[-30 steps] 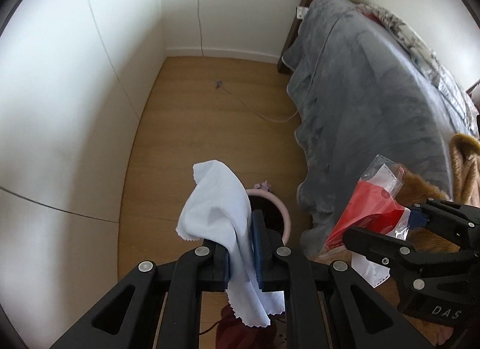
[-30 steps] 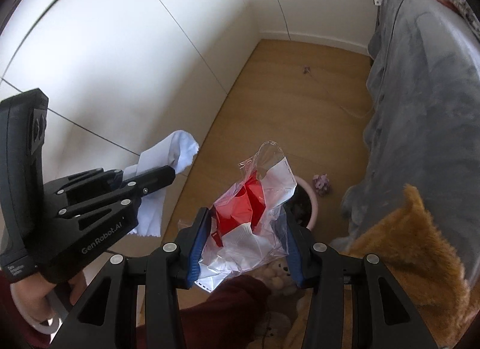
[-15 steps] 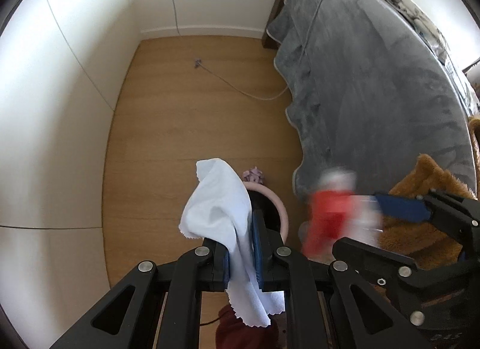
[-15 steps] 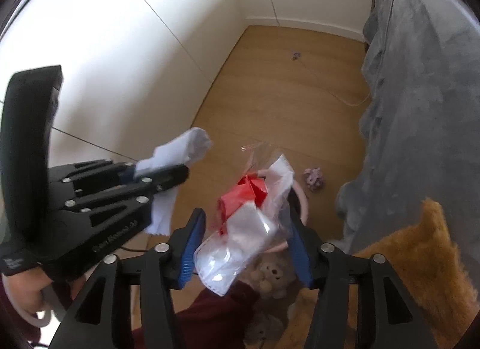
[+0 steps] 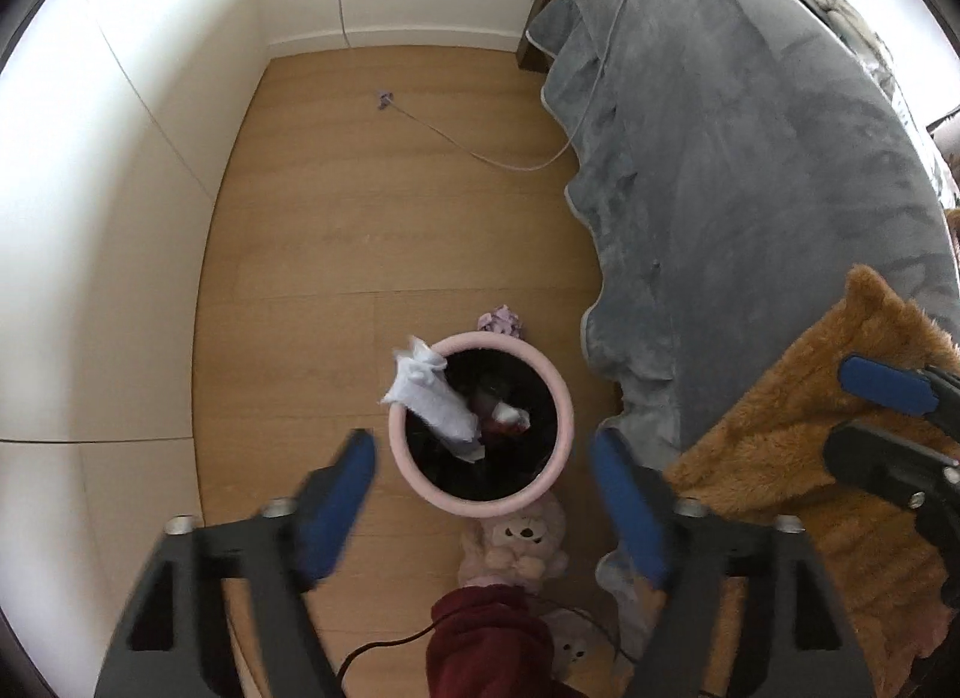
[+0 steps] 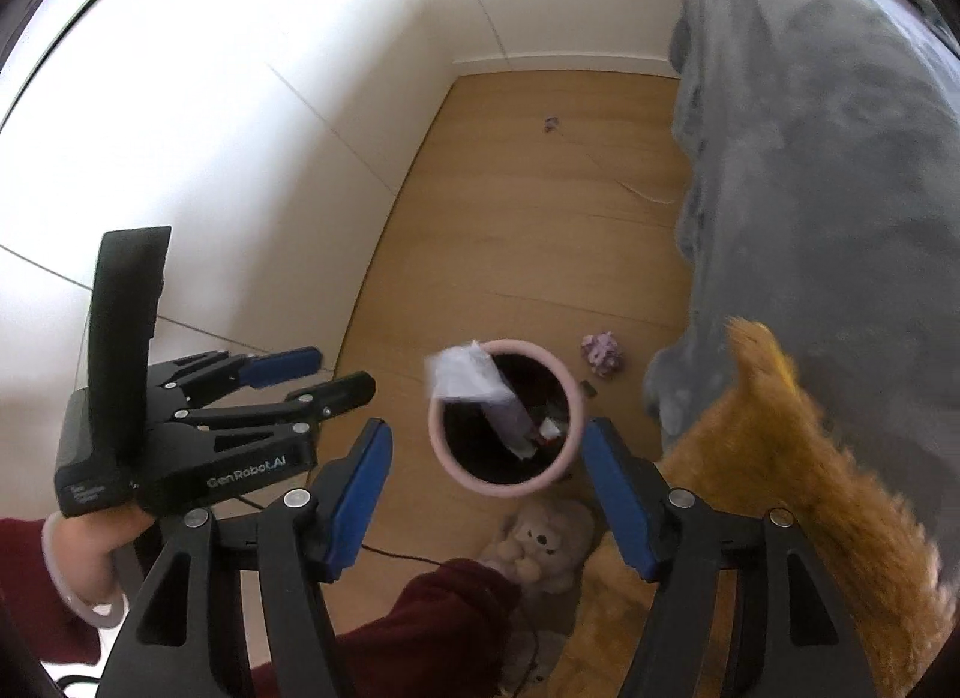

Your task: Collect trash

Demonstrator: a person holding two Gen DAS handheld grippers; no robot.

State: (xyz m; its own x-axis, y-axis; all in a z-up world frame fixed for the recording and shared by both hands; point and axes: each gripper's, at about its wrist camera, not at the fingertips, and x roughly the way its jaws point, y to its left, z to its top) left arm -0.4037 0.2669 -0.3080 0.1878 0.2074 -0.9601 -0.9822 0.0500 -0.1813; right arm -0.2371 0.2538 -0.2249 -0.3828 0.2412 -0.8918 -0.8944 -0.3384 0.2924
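- Left gripper (image 5: 480, 458): jaws opening, spread wide, nothing between the blue pads (image 5: 339, 503). It points steeply down over the bin (image 5: 561, 398).
- Right gripper (image 6: 486, 458): jaws opening, wide apart, empty. It also points down, with the bin mouth framed between its pads (image 6: 360, 494).
- Bin: round, pink rim, dark inside, standing on the wood floor (image 5: 390, 218) beside the bed's grey blanket (image 5: 750, 158).
- Tissue (image 5: 429, 398): white, free of the left gripper, lying across the bin's left rim; upper end outside the rim, lower end inside the bin. In the left view it sits beyond the pad tips, between them and slightly left of centre.
- In the right view the tissue (image 6: 468, 377) appears blurred at the bin's upper-left rim, ahead of the right gripper's open pads.
- Wrapper (image 5: 504, 416): red and clear, inside the bin, just right of the tissue's lower end; clear of both grippers. Right view shows it (image 6: 543, 428) low in the bin.
- Purple scrap (image 5: 503, 318): on the floor just behind the bin, outside it.
- Brown throw (image 5: 810, 488): on the bed edge right of the bin; the right gripper (image 5: 888, 416) shows over it in the left view.
- Plush toy (image 5: 519, 542): on the floor, touching the bin's near side.
- Left gripper (image 6: 300, 380) sits left of the bin in the right view, held by a hand (image 6: 90, 554).
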